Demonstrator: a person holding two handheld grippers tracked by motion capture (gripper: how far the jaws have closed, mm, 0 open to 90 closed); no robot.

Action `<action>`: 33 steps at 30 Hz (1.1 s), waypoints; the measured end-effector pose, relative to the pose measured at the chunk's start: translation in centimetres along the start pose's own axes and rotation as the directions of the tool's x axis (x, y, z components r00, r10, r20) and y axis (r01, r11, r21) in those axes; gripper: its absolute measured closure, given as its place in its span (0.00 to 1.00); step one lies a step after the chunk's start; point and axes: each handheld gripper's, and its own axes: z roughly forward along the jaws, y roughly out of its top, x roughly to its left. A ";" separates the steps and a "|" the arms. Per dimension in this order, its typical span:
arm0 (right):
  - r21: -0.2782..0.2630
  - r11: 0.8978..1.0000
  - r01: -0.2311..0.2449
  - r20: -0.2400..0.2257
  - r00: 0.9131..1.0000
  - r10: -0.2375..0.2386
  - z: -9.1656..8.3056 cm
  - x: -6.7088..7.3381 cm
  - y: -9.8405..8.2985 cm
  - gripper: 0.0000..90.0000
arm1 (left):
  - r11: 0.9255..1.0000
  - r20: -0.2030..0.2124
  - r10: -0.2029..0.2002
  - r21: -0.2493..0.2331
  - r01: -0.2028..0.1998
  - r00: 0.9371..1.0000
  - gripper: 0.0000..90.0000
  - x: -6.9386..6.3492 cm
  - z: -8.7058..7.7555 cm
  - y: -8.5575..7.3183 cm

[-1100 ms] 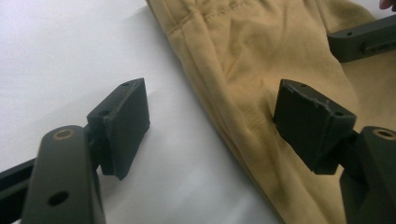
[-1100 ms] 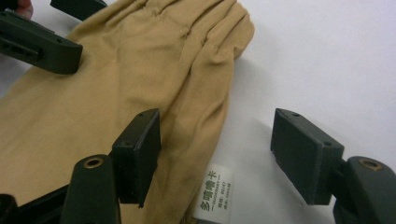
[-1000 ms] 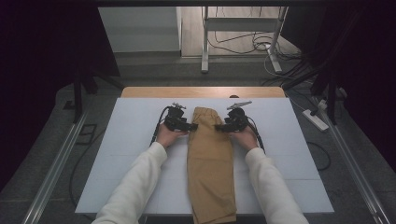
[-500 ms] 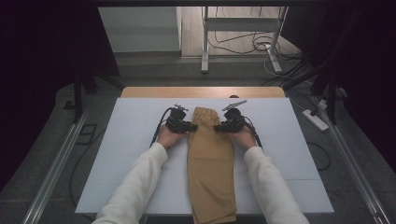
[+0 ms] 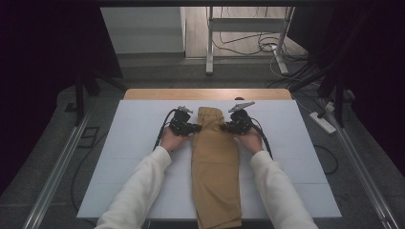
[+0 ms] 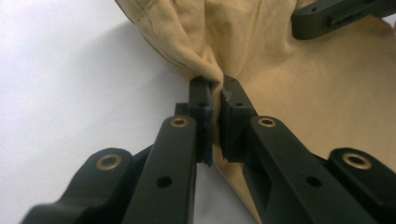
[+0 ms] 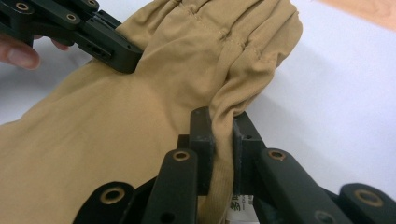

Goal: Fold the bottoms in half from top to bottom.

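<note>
Both claws have just been closing; my left claw [image 6: 214, 100] and right claw [image 7: 223, 122] now pinch the tan trousers [image 5: 216, 167]. Their length runs toward the table's [image 5: 133, 143] near edge.

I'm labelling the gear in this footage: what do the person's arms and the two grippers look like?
White long sleeves cover both forearms. Left gripper and right gripper are black, with brass-coloured pivot pins, each trailing a black cable; grey three-cornered plate tops the right.

White table cover [image 5: 133, 143], wooden table edge [image 5: 157, 94] — power strip [image 5: 323, 122]
</note>
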 end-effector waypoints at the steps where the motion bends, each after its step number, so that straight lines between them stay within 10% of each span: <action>1: -0.011 1.000 0.003 0.003 1.000 -0.003 -0.2 0.0 0.1 0.91 | 1.000 -0.001 0.002 -0.007 -0.002 1.000 0.94 -0.1 -0.2 0.1; 16: -0.134 0.988 0.078 0.049 0.996 -0.072 -3.3 1.0 2.2 0.91 | 0.992 -0.008 0.046 -0.114 -0.047 0.999 0.94 -1.0 -3.9 2.2; 33: -0.136 0.989 0.058 0.034 0.998 -0.054 -3.3 0.8 2.0 0.91 | 0.993 -0.006 0.055 -0.106 -0.055 0.998 0.94 -1.1 -4.1 2.5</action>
